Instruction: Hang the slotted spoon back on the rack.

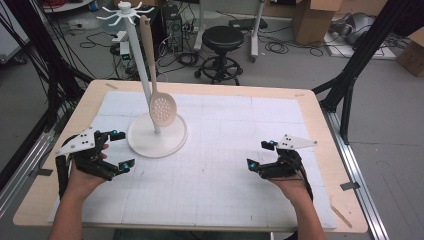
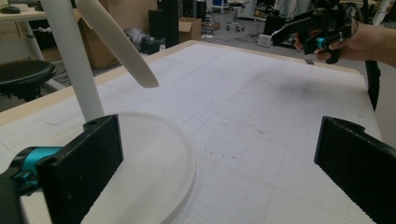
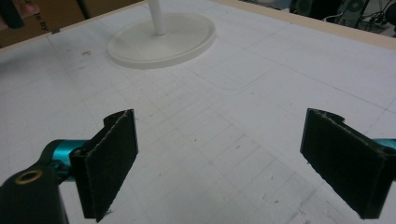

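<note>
The left gripper (image 1: 120, 149) sits at the near left of the tabletop (image 1: 235, 89), held in a hand (image 1: 82, 177). Its 2 fingers (image 2: 81, 168) stand wide apart with nothing between them. In the left gripper view, the round base (image 2: 159, 163) of the white stand (image 1: 142, 70) lies just beyond the left finger, close but not between the 2 fingers.

The right gripper (image 1: 260, 154) sits at the near right, also spread wide and holding nothing. In the right gripper view, its fingers (image 3: 109, 161) frame bare white gridded mat (image 3: 233, 116); the stand base lies well apart, farther up the mat.

The slotted spoon (image 1: 161, 102) hangs from a hook at the top of the stand, bowl downward, leaning against the pole just above the base. It is near the left gripper and well apart from the right gripper, touching neither.
</note>
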{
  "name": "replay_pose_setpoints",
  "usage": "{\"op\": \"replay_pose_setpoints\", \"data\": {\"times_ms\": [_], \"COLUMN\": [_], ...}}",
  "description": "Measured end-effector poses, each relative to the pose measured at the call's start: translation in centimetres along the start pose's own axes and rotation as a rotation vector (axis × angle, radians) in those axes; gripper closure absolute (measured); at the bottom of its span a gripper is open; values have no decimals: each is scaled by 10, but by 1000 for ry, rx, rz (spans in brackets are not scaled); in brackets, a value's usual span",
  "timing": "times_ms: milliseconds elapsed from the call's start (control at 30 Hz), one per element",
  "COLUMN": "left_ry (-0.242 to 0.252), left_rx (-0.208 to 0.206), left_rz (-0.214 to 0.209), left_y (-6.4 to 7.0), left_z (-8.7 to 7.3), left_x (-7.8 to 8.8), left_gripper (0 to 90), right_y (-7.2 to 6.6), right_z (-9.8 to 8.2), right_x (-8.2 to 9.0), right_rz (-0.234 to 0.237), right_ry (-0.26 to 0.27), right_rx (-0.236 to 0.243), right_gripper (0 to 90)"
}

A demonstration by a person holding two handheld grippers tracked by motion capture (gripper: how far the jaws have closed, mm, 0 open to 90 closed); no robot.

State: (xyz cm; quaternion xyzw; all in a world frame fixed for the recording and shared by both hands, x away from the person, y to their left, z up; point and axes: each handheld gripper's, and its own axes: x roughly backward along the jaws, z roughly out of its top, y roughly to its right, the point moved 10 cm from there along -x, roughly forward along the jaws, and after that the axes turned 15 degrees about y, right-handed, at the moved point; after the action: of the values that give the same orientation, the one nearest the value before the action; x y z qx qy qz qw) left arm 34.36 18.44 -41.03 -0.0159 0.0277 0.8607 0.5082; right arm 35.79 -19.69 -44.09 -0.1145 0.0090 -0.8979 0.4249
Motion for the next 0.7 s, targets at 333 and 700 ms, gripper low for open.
{"op": "replay_pose_setpoints", "data": {"times_ms": [333,700], "left_ry": [-2,-24], "left_rx": [2,8], "left_rz": [5,2], "left_y": [-1,0], "left_z": [-1,-7], "left_x": [0,-3], "left_gripper": [16,16], "right_y": [4,7], "right_z": [1,-2], "right_x": [2,2], "right_rz": [-11,-6], "right_ry": [15,5], "right_rx": [-8,-21], "right_gripper": [104,104]}}
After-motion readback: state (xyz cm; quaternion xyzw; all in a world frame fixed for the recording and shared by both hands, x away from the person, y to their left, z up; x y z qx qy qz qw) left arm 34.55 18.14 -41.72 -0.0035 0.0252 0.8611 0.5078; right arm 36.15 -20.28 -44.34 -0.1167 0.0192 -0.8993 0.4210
